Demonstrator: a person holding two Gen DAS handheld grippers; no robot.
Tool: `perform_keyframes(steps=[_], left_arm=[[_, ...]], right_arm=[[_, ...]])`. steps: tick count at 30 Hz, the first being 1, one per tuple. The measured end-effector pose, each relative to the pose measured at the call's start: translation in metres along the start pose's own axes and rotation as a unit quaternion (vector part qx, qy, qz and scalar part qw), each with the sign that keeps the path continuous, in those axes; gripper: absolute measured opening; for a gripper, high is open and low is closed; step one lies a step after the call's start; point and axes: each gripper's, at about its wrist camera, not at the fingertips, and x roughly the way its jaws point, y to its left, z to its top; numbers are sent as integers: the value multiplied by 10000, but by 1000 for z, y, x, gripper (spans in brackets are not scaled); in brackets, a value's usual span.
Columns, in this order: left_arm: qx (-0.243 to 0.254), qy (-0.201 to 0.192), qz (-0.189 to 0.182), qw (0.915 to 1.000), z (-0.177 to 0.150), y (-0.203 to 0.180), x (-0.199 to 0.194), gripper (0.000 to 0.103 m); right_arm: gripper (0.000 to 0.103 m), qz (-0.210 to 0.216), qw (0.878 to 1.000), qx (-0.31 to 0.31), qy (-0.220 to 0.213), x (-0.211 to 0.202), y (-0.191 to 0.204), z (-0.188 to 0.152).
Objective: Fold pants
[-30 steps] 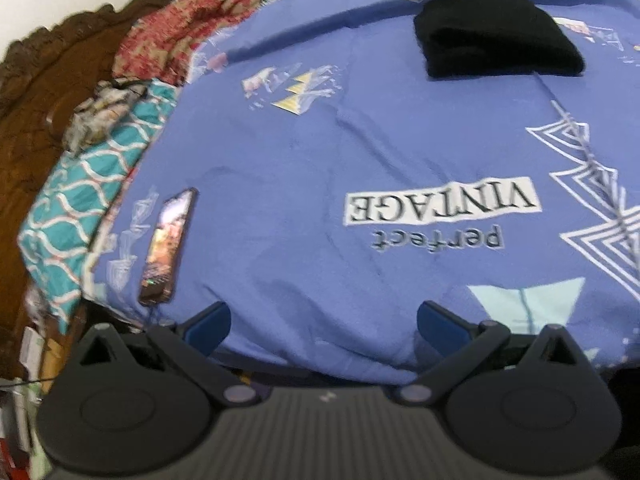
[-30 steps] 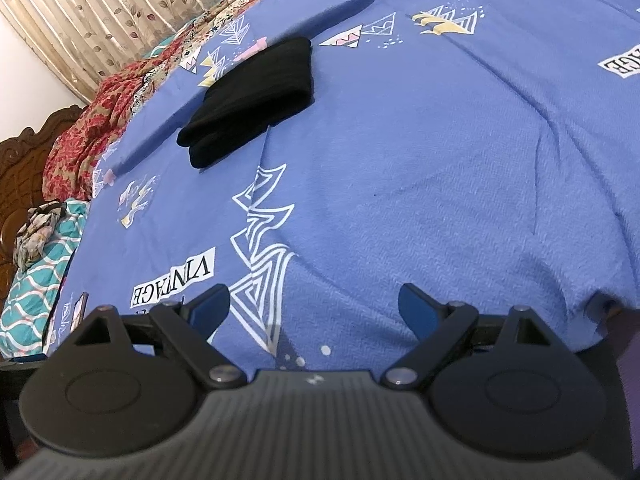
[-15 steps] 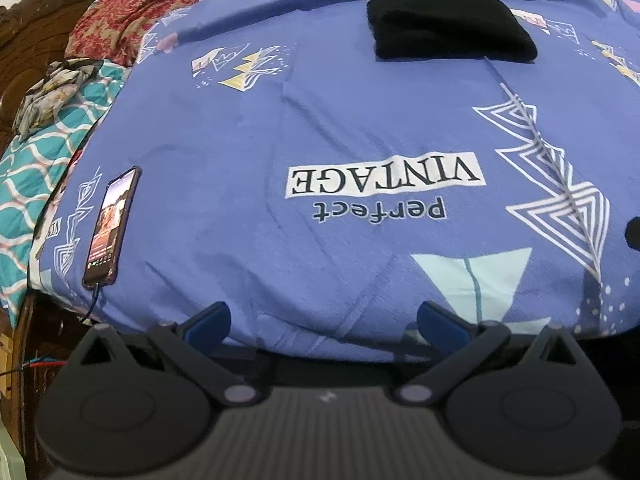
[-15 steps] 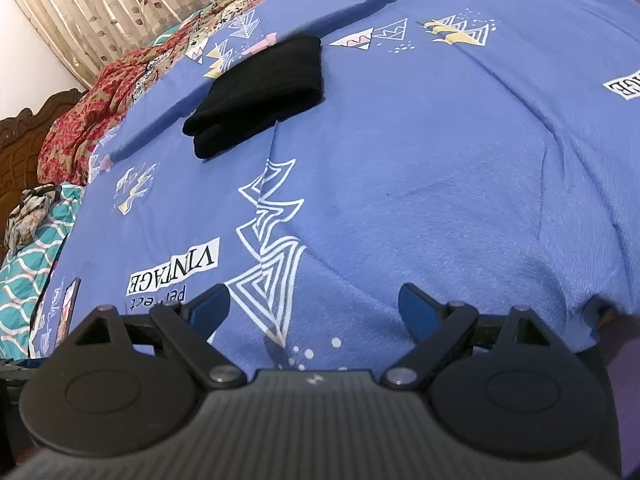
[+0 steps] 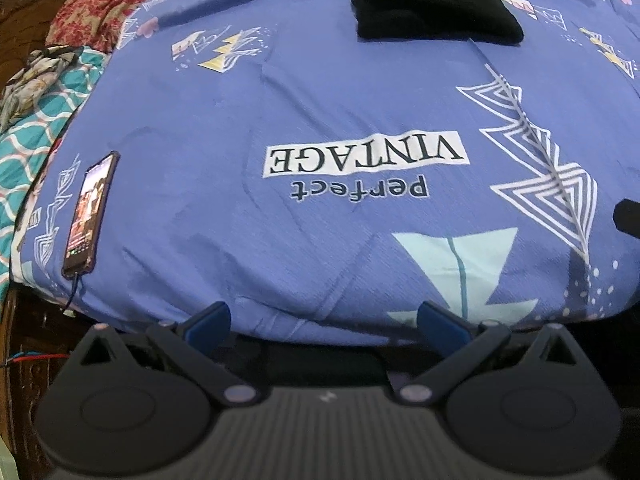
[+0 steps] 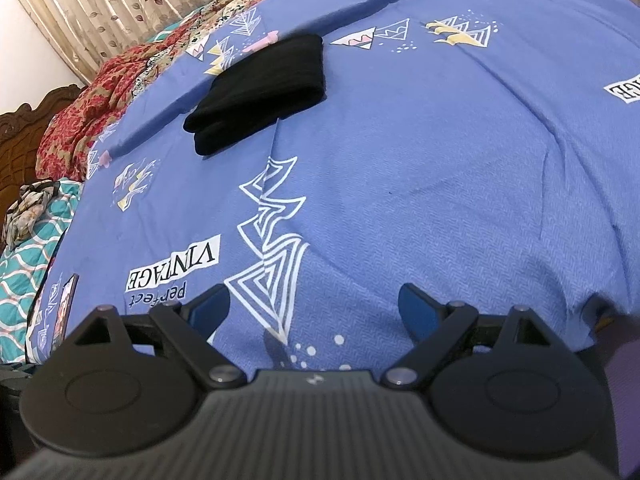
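Note:
The black pants point(image 5: 432, 4) lie folded in a compact stack on the far part of the blue printed bedsheet point(image 5: 320, 92); they also show in the right wrist view point(image 6: 260, 92), up and left of centre. My left gripper point(image 5: 324, 322) is open and empty at the bed's near edge, far from the pants. My right gripper point(image 6: 314, 308) is open and empty, also at the near edge. A dark bit of the right gripper point(image 5: 628, 218) shows at the right rim of the left wrist view.
A phone point(image 5: 90, 216) with a lit screen and a cable lies on the sheet's near left corner, also seen in the right wrist view point(image 6: 64, 308). Teal patterned cloth point(image 5: 28, 148), a red floral blanket point(image 6: 84, 120), a carved wooden headboard point(image 6: 20, 136) and curtains point(image 6: 120, 4) border the bed.
Both grippers have stayed open and empty. The left wrist view has swung right and drawn back, so the pants shifted left in it. The right wrist view has drifted slightly.

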Motion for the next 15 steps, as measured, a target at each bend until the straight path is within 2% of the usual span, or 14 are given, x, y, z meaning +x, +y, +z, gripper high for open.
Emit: perform_keyframes(steps=[15], left_arm=[[53, 121, -188, 9997, 0, -5, 1, 103]], right_arm=[[93, -1, 10000, 50, 7, 0, -2, 0]])
